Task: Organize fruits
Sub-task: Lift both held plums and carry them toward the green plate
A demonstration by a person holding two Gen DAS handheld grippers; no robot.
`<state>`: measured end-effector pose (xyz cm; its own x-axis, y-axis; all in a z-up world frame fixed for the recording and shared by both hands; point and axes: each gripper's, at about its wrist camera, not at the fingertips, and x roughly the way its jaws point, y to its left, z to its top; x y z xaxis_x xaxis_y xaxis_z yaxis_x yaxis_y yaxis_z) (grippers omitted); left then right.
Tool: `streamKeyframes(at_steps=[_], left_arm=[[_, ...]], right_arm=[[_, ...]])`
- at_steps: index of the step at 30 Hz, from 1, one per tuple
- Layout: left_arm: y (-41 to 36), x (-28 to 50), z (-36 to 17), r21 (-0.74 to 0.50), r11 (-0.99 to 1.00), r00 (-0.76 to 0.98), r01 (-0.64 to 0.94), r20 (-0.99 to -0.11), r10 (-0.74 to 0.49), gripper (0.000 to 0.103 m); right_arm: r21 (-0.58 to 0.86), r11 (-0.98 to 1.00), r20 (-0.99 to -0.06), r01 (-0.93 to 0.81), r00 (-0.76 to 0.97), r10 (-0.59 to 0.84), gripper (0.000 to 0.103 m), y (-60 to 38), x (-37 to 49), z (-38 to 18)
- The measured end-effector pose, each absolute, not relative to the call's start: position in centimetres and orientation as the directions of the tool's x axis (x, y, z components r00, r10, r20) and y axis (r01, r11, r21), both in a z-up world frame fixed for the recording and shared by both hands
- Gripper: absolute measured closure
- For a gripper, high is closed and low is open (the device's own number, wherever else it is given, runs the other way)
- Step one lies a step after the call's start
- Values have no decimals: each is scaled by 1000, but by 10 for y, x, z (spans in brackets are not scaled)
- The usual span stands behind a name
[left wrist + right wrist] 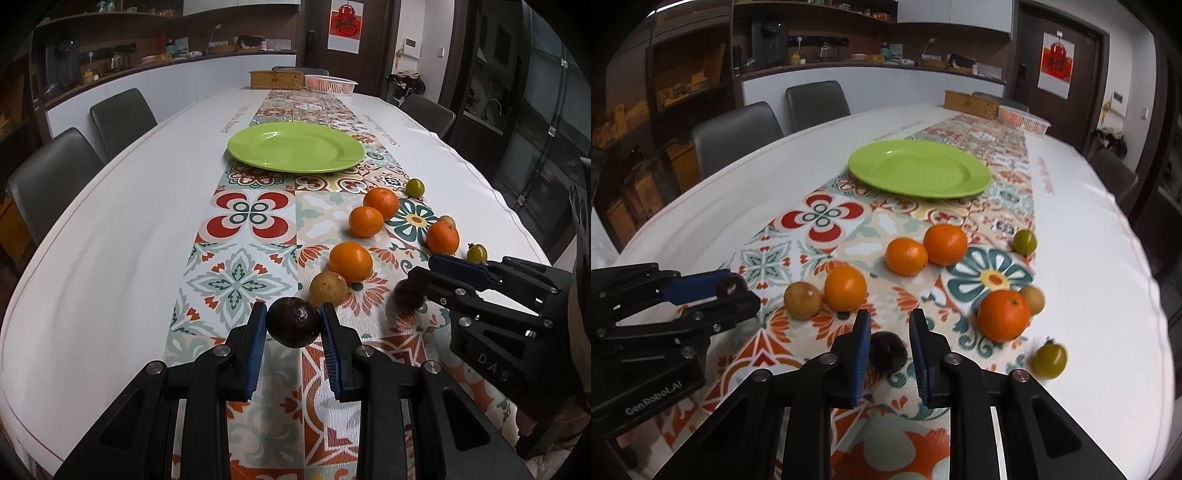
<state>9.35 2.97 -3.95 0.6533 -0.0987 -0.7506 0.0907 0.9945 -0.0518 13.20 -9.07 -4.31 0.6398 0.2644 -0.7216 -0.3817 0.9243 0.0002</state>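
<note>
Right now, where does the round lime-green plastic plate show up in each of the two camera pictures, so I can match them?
Left wrist view: the round lime-green plastic plate sits upper centre on the patterned runner, beyond the oranges, empty.
Right wrist view: the same plate sits upper centre, slightly right, also empty.
Shared landmark: the red and white perforated basket at the table's far end, behind the plate in both.

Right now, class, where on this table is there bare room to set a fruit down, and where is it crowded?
Free: the green plate, bare, and the white cloth left of the patterned runner. Crowded: the runner's right side, among the oranges.
</note>
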Motion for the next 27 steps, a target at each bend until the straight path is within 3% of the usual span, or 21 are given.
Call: streamKeyframes(at_steps=[1,3,4,5,15,20,27], left_arm=[[30,91,-39,-50,995,653,91,-751,-98,74],[30,90,-40,-53,994,651,91,-753,-99,74],[29,89,-41,-54,994,648,90,-755,-100,74],[29,90,-42,-54,994,645,90,-758,-100,74],[29,93,-49,-68,993,629,94,-769,-112,74],[29,96,-52,-73,993,622,96,-774,-117,74],[26,98,-52,-72,992,623,105,-773,-122,74]], right_arm=[[20,926,-717,-378,640,276,79,-94,132,-43],[29,928,-715,-372,641,280,69,-97,129,-43],[24,929,-713,-369,645,275,58,-97,128,-43],[22,929,-712,-370,646,274,56,-97,128,-44],[36,912,-755,-408,587,292,57,-89,133,-59],[49,908,-781,-416,551,295,71,-88,137,-68],[53,906,-773,-420,557,304,74,-88,135,-64]])
